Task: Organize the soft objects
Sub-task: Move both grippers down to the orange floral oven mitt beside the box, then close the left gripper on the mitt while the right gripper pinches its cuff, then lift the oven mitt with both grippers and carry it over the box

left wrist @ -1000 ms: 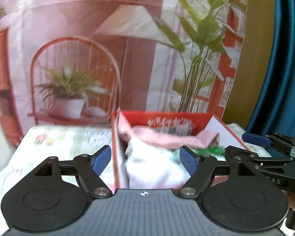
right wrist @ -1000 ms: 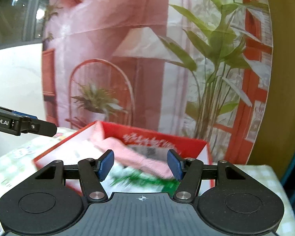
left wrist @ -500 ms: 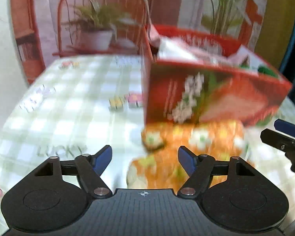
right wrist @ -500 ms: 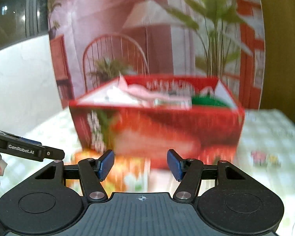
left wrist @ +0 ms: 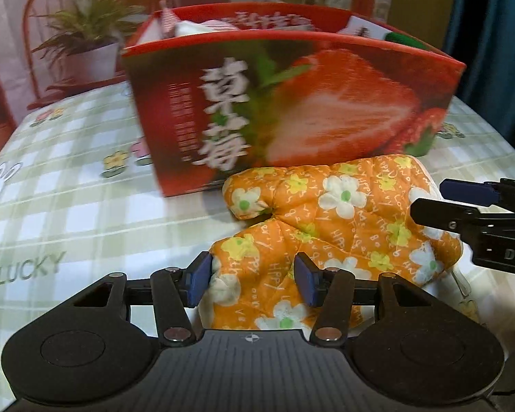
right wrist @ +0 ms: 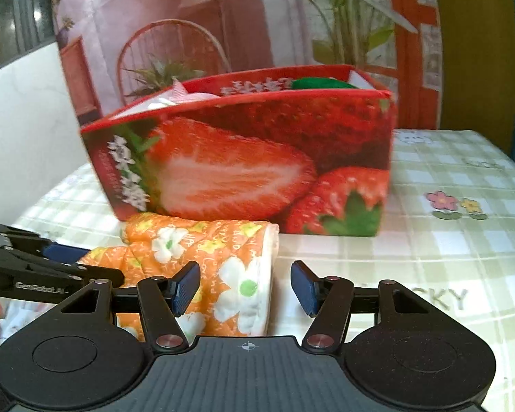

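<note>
Both grippers have dropped from above the box to table level within the last second. The orange quilted oven mitt with white and yellow flowers (left wrist: 329, 219) lies flat on the green checked tablecloth (left wrist: 68, 206), just before the red strawberry-printed cardboard box (left wrist: 292, 103). The left gripper (left wrist: 250, 279) straddles the mitt's fingertip end, its fingers spread, pads beside the fabric. The right gripper (right wrist: 245, 286) stands open at the cuff end.

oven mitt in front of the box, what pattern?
Oven mitt: orange quilted fabric with white and yellow flowers, green centres. Clearest in the left wrist view.
</note>
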`<state>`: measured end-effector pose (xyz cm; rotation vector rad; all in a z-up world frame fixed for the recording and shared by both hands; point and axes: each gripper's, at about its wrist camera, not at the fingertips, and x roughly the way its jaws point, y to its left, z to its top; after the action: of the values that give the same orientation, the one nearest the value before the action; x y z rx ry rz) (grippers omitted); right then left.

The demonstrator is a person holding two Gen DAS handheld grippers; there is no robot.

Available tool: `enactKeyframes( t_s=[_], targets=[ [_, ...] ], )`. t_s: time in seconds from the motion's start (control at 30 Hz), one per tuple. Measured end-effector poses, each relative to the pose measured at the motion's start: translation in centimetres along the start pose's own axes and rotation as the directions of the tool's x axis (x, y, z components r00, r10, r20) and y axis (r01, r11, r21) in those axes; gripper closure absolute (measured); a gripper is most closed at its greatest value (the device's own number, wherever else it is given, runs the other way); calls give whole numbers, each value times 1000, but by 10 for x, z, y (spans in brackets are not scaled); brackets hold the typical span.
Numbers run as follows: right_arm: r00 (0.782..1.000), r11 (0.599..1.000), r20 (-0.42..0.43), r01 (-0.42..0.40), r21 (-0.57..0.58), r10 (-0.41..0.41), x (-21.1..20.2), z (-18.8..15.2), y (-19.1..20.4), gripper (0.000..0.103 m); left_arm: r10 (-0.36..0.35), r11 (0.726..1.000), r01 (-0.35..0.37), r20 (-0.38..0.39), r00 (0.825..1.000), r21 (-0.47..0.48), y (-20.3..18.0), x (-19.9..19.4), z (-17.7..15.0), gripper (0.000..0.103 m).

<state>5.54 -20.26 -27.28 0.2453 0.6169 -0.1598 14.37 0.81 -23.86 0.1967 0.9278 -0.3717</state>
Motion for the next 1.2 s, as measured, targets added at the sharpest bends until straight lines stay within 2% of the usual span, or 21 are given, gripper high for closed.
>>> enactKeyframes(
  t_s=[0.13,0.3,0.43,0.57,0.67,0.73,0.77,0.8,0.9,1.0,1.2],
  targets=[
    [996,997,-51,73,11,-72,8,-10,-12,47,6,1000,-7,33,999,19,-6,0,-4,47],
    [997,997,-39,72,-22,-72,12,-13,-6,47,-14,1000,14,37,999,-16,-7,-7,-12,45],
    [996,996,-33,77,-48,-79,14,-15,-3,48,-29,992,35,53,998,-122,9,-10,-18,42],
    [996,996,-33,75,-45,-77,15,-13,-4,49,-10,989,18,55,998,-144,14,-9,-17,39],
    [998,998,-37,41,-54,-43,13,-13,-3,66,-11,990,19,60,998,-137,10,-8,-18,38],
    [999,998,-43,28,-60,-31,13,-14,1,69,-25,993,33,69,997,-115,3,-8,-18,41],
    [999,999,-49,13,-53,-15,13,-13,2,70,-27,994,34,68,997,-104,-2,-8,-17,50],
    [998,999,-55,0,-47,-3,12,-13,2,76,-29,994,36,68,997,-98,-3,-9,-17,58],
    [997,999,-66,-29,-22,27,12,-11,2,85,-40,990,49,74,996,-130,1,-11,-16,77],
    [997,999,-58,-45,-8,44,9,-10,1,89,-53,985,65,80,995,-163,4,-14,-17,83],
    [997,998,-47,-57,-9,56,7,-10,1,91,-50,985,66,105,993,-160,4,-19,-16,85]
  ],
)
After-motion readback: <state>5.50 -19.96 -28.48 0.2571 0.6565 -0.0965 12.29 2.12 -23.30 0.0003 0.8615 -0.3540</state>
